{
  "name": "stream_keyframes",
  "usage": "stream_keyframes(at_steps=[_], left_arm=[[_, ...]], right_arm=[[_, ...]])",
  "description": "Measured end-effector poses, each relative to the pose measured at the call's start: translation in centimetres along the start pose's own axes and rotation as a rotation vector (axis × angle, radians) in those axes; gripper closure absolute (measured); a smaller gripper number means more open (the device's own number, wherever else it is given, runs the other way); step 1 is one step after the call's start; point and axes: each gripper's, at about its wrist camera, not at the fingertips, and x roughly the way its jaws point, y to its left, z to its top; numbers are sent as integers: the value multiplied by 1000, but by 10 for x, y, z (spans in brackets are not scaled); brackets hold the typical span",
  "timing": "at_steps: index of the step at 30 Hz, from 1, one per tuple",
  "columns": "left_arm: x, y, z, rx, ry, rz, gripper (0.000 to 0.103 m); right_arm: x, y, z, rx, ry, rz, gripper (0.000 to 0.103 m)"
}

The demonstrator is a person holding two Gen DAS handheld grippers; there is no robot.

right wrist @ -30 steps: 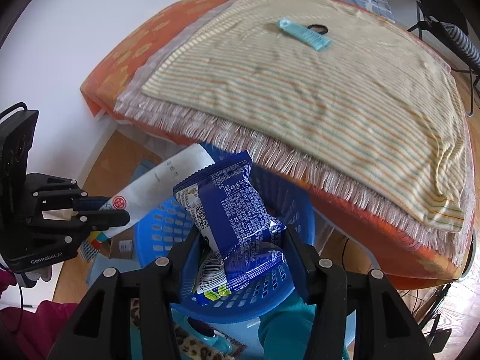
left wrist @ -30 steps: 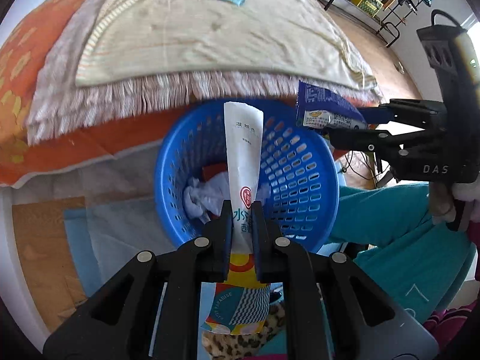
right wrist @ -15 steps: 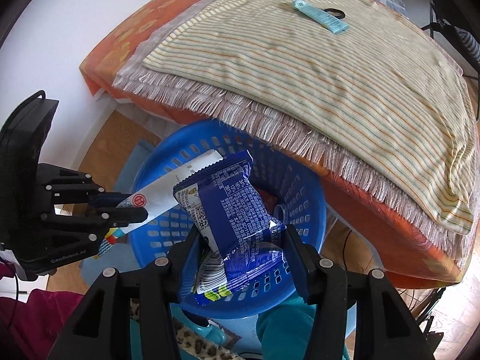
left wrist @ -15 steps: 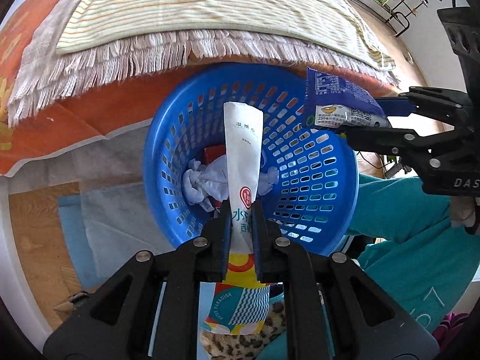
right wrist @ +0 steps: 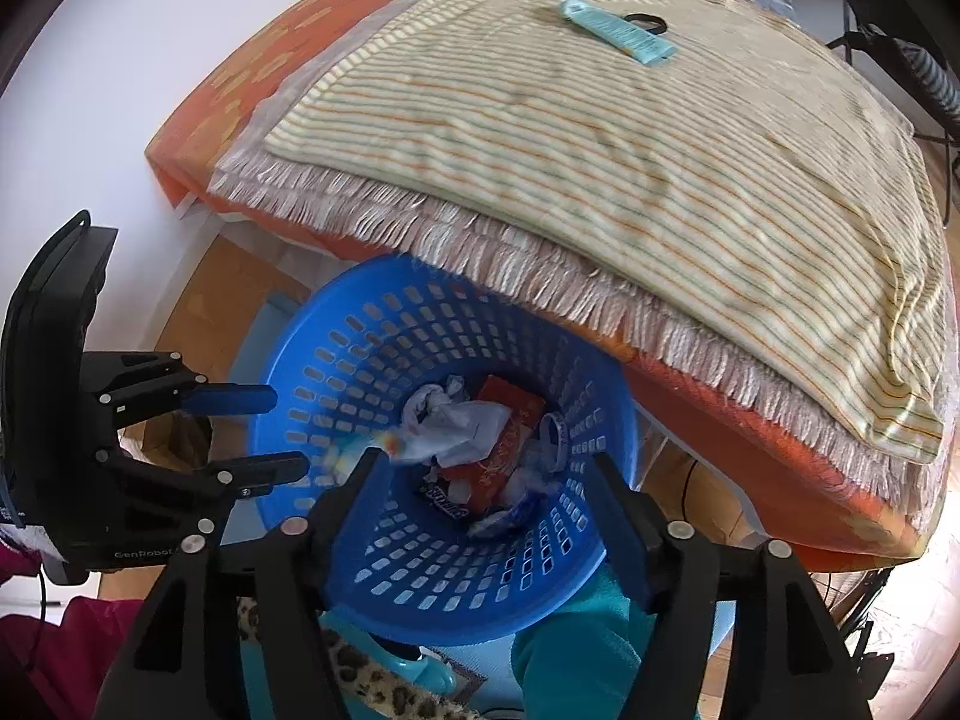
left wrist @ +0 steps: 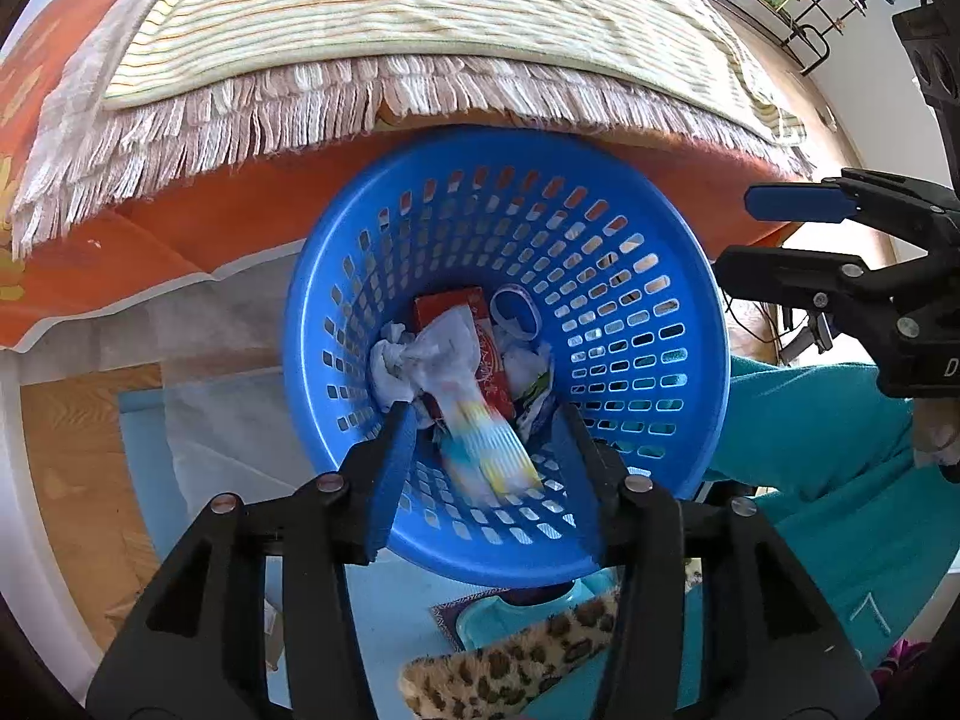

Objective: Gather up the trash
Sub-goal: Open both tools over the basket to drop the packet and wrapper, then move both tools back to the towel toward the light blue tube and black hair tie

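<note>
A round blue perforated basket (left wrist: pixel 654 276) sits below the bed edge; it also shows in the right wrist view (right wrist: pixel 336 360). My left gripper (left wrist: pixel 486 420) is open over its near rim. A white and striped wrapper (left wrist: pixel 480 444), blurred, falls inside the basket between its fingers. My right gripper (right wrist: pixel 486 468) is open over the basket; the blue snack packet (right wrist: pixel 516 510) lies among the crumpled trash (right wrist: pixel 462 420) at the bottom. Each gripper appears in the other's view, the right (left wrist: pixel 798 234), the left (right wrist: pixel 270 432).
A bed with a striped fringed blanket (right wrist: pixel 600 132) over an orange sheet (right wrist: pixel 720 414) overhangs the basket. A light blue tube (right wrist: pixel 618 30) and a black ring (right wrist: pixel 645 21) lie on the blanket. A leopard-print item (left wrist: pixel 522 660) and teal trousers (left wrist: pixel 810 450) are below the basket.
Both grippers have opened. The white wrapper left the left gripper and the blue packet left the right gripper; both dropped into the basket. Both grippers moved closer over the basket.
</note>
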Motion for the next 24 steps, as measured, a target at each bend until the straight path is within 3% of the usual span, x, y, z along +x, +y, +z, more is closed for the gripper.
stream_keyframes(at_steps=[11,13,17,24], left_arm=[[-8,8,10,-9,-44,13,54],[-11,10,15,-7,-59,16,54],[-17,10,30,11,-95,26,38],[-31,13,71,-12,-162,27,38]], right_arm=[[-11,-10,6,53,-48,-11,26],[-12,-15,8,70,-53,-7,19],[-17,-21,11,104,-70,7,16],[-34,-38,26,175,-124,5,16]])
